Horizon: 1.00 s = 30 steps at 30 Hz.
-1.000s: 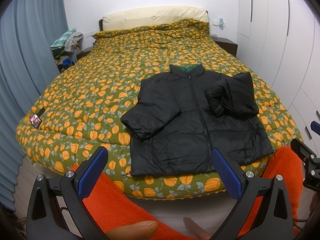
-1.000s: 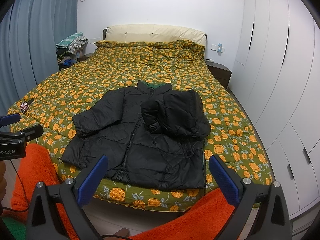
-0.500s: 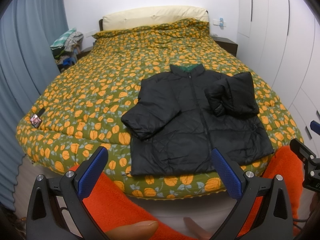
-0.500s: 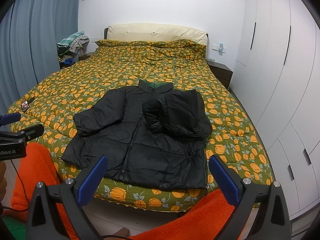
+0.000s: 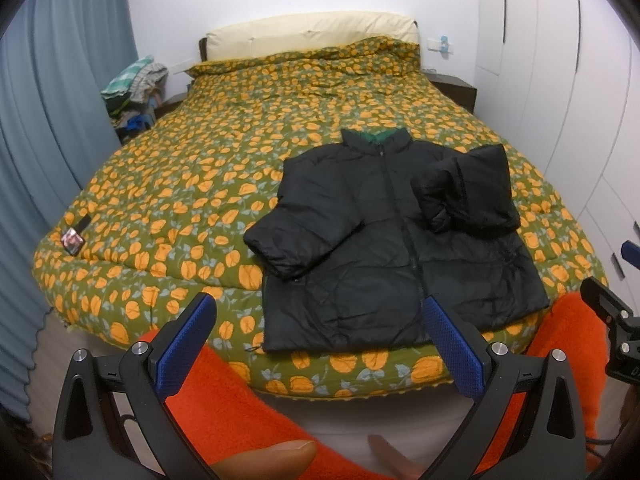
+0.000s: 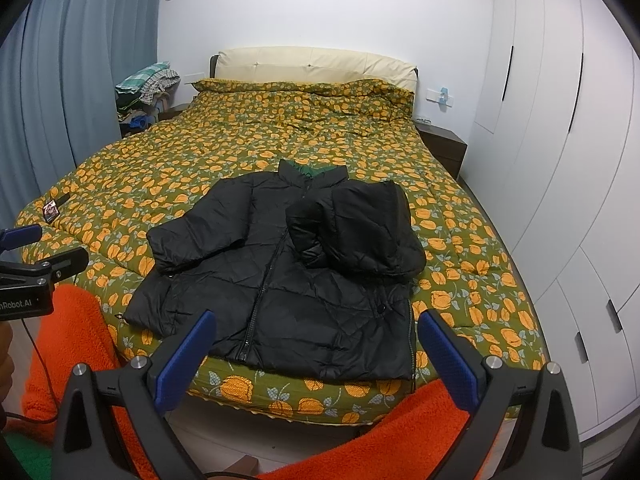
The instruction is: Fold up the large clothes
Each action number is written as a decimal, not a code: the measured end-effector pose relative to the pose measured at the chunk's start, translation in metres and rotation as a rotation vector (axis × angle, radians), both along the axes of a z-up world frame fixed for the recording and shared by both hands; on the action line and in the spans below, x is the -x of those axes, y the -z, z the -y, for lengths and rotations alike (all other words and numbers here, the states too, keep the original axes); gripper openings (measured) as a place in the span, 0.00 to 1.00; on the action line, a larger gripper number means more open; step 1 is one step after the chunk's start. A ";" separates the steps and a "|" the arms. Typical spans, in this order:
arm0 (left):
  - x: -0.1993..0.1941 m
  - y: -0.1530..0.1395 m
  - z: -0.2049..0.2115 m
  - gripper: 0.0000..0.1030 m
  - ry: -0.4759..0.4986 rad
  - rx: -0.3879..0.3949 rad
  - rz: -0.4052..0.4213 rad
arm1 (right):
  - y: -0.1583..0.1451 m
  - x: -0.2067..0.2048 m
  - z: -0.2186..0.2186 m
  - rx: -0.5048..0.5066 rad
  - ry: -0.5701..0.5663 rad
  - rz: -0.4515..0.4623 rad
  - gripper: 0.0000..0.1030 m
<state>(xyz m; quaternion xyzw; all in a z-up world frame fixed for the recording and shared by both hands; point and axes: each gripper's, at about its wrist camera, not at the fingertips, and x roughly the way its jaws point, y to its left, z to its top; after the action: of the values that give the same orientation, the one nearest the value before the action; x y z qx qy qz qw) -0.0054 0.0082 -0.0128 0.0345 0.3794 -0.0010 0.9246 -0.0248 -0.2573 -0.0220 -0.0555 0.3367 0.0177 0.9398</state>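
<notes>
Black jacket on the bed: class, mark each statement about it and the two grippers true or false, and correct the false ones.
1. The black jacket lies near the foot of the flowered bed. True.
2. Both sleeves are stretched straight out to the sides. False: the sleeve on the right of the view is folded over the front, and the other is bent beside the body.
3. The left gripper grips the jacket's hem. False: its jaws are open and hold nothing.
4. The right gripper has open jaws short of the jacket. True.
5. The jacket's collar points to the headboard. True.
</notes>
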 end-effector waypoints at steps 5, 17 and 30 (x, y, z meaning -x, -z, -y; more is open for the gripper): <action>0.000 0.001 -0.001 1.00 0.000 0.001 0.000 | 0.000 -0.001 0.000 -0.002 -0.001 -0.004 0.99; -0.006 0.004 -0.004 1.00 0.000 0.001 -0.007 | 0.001 -0.007 0.001 0.018 0.010 -0.019 0.99; -0.010 0.005 -0.003 1.00 -0.004 -0.013 -0.015 | 0.010 -0.015 0.008 0.063 0.050 -0.057 0.99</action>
<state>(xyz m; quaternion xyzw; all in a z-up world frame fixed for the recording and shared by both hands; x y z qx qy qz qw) 0.0049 0.0114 -0.0180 0.0400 0.3865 0.0029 0.9214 -0.0097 -0.2657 -0.0322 -0.0762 0.3650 -0.0147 0.9278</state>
